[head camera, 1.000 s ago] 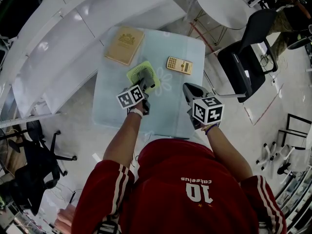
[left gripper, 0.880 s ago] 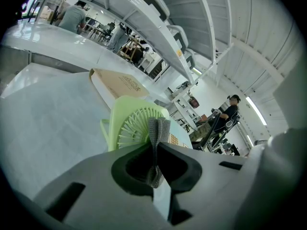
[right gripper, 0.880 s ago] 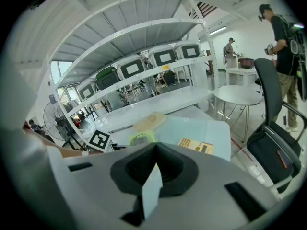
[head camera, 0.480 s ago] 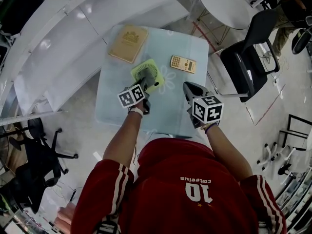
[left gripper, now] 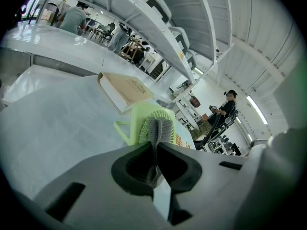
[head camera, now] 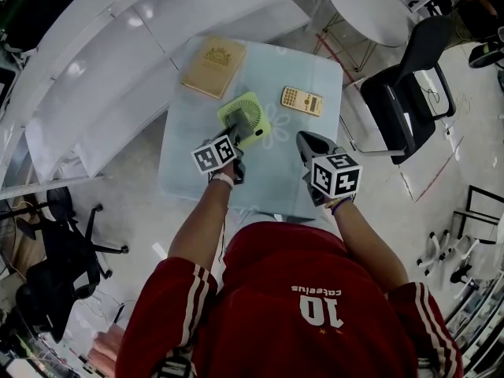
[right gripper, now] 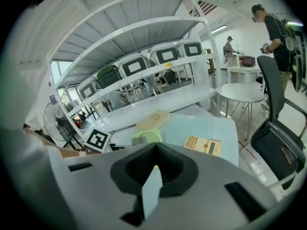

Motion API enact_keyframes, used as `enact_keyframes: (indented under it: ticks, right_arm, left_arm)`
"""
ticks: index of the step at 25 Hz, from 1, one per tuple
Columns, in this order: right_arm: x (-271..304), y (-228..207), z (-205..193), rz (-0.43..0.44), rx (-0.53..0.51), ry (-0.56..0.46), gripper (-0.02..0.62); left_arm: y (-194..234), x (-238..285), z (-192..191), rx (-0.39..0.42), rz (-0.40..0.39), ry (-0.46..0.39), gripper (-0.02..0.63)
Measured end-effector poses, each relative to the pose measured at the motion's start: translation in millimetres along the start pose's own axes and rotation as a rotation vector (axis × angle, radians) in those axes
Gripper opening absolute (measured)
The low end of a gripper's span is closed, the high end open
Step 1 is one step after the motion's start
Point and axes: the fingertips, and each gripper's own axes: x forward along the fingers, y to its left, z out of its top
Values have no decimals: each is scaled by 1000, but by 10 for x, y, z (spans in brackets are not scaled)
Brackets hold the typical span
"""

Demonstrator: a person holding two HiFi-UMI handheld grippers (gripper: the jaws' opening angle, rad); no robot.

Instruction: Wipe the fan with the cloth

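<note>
One grey cloth [left gripper: 159, 131] pinched in left tongs [left gripper: 154, 148] before lime-green fan [left gripper: 135, 120]; right tongs [right gripper: 154, 152] closed.

The red shirt [head camera: 260, 290], at six o'clock in the head view, bears a white number 10; the small word beside it is too blurred to read. Print on the book [head camera: 213, 67] and calculator [head camera: 302, 100] is illegible.

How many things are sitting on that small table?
3: a tan book at the far left, a green fan in the middle, a yellow calculator to its right. The cloth in the left gripper isn't counted; nothing looks hidden.
</note>
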Motion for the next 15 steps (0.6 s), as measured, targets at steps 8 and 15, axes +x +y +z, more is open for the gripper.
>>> enact_keyframes:
  ticks: [8, 15]
  right_arm:
    - [6, 87, -23, 3, -3, -1, 5]
    - [-4, 146, -39, 3, -6, -2, 5]
  left_arm:
    - [86, -74, -11, -2, 4, -3, 28]
    - [155, -136, -8, -7, 12, -7, 28]
